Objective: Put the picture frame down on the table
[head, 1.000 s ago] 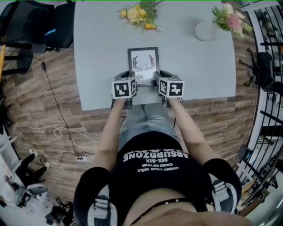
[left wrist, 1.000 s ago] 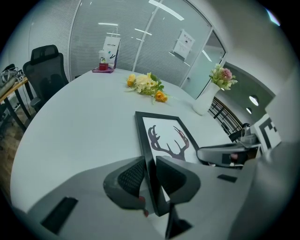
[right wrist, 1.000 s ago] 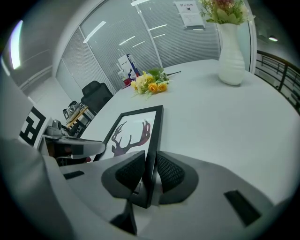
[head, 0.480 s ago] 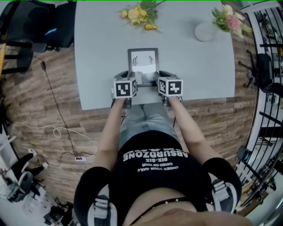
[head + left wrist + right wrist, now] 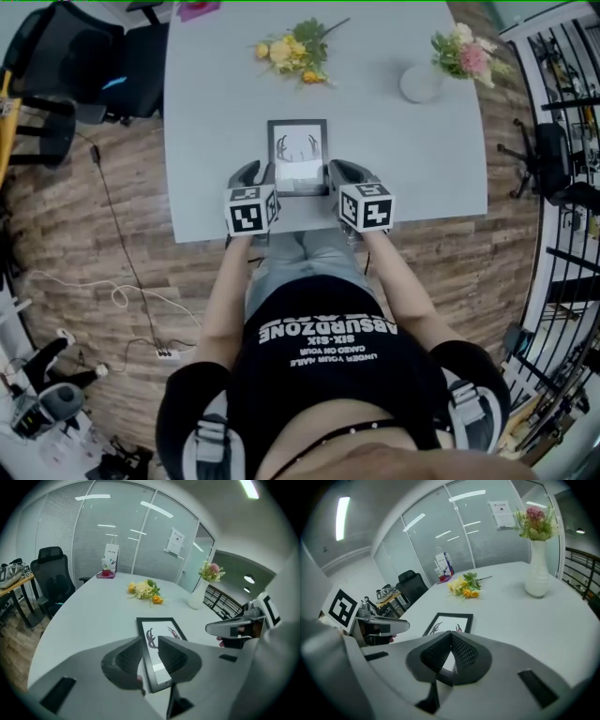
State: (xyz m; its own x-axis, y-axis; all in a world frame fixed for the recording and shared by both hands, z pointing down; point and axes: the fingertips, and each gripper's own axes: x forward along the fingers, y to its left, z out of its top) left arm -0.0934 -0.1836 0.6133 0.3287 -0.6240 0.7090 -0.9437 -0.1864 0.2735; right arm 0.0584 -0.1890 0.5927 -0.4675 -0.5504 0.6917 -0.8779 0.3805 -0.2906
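Straddling picture frame [image 5: 298, 148] edge, left gripper [image 5: 150, 645] parted, right gripper [image 5: 451, 635] closed, table [image 5: 422, 159] roomy

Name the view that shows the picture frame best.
Head view: the frame shows nearly whole, seen from above. Left gripper view: the jaws cover part of it. Right gripper view: only its far end shows.

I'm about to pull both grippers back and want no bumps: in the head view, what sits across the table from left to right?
left gripper → picture frame → right gripper → white vase of flowers. The yellow flower bunch is left out: it lines up with the frame.
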